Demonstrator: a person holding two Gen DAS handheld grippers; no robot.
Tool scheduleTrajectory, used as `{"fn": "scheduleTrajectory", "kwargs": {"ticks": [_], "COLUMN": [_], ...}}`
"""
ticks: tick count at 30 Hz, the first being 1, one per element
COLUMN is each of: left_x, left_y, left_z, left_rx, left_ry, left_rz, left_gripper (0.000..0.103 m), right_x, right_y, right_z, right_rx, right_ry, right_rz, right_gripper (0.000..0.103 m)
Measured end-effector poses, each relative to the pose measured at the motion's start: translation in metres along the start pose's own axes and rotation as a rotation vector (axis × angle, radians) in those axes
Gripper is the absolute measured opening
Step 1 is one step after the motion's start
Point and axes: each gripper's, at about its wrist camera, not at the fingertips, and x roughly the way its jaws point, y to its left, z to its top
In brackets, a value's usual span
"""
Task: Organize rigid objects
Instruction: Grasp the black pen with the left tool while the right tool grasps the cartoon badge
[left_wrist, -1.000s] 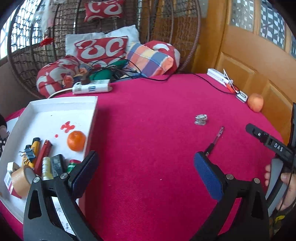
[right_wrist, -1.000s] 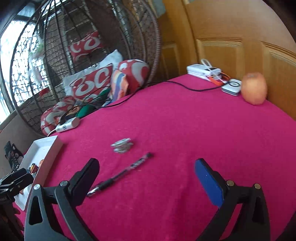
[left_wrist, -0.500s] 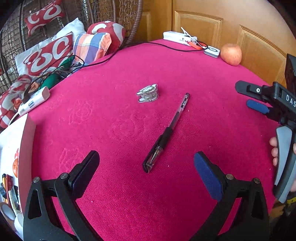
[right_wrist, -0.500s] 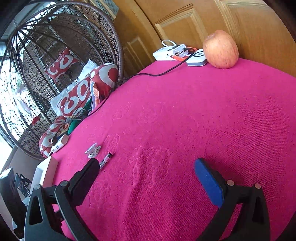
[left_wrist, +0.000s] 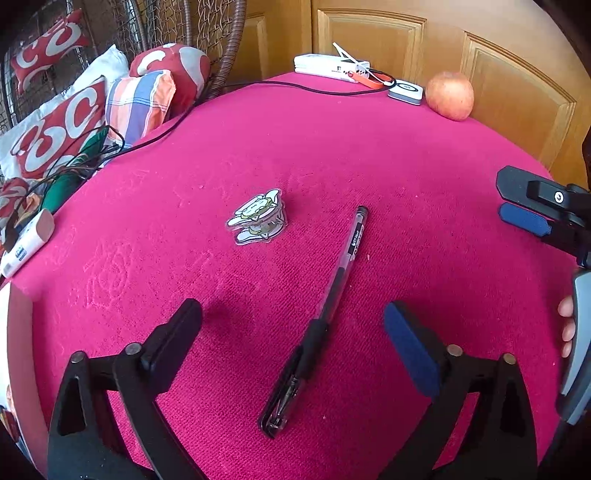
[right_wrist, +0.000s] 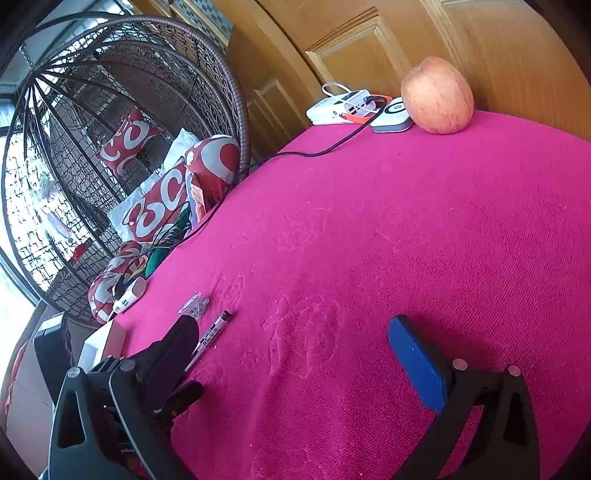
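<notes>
A black gel pen lies slantwise on the pink tablecloth. My left gripper hovers low over the pen's grip end, which lies between the two fingers. The jaws are closing, and the pads stand clear of the pen on both sides. A small cartoon acrylic charm rests just beyond the pen to the left. My right gripper is open over bare cloth with nothing between its fingers. It also shows at the right edge of the left wrist view as the right gripper, held by a hand. The pen and charm lie left of it.
An apple, a small white device and a white power bank with a black cable sit at the far table edge by a wooden door. A power strip and a white tray are at the left. Cushions fill a wicker chair behind.
My left gripper swung from the tray over to the pen and sank toward it, and its jaws have narrowed. The right gripper rolled toward the apple, then held still.
</notes>
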Motion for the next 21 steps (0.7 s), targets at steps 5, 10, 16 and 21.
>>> {"fn": "scheduleTrajectory", "kwargs": {"ticks": [5,10,16,21], "left_x": [-0.01,-0.015,-0.03,-0.059], "left_y": [-0.01,-0.016,-0.009,0.012], "left_z": [-0.003,-0.01,-0.027,-0.047], "left_rx": [0.044,0.03,-0.055,-0.153], "left_ry": [0.001,-0.003,-0.031,-0.089], "left_rz": [-0.049,-0.039,-0.042,-0.042], "left_gripper": [0.043,0.03,0.009,0.009], "right_x": [0.001,0.0,0.001,0.01], "right_y": [-0.001,-0.001,0.001,0.02], "right_z": [0.0,0.0,0.0,0.001], "right_rx": [0.002,0.002,-0.006,-0.116], "right_ry": [-0.001,-0.001,0.001,0.053], "right_rz": [0.001,0.001,-0.008,-0.098], "right_gripper": [0.103,0.103,0.103,0.103]}}
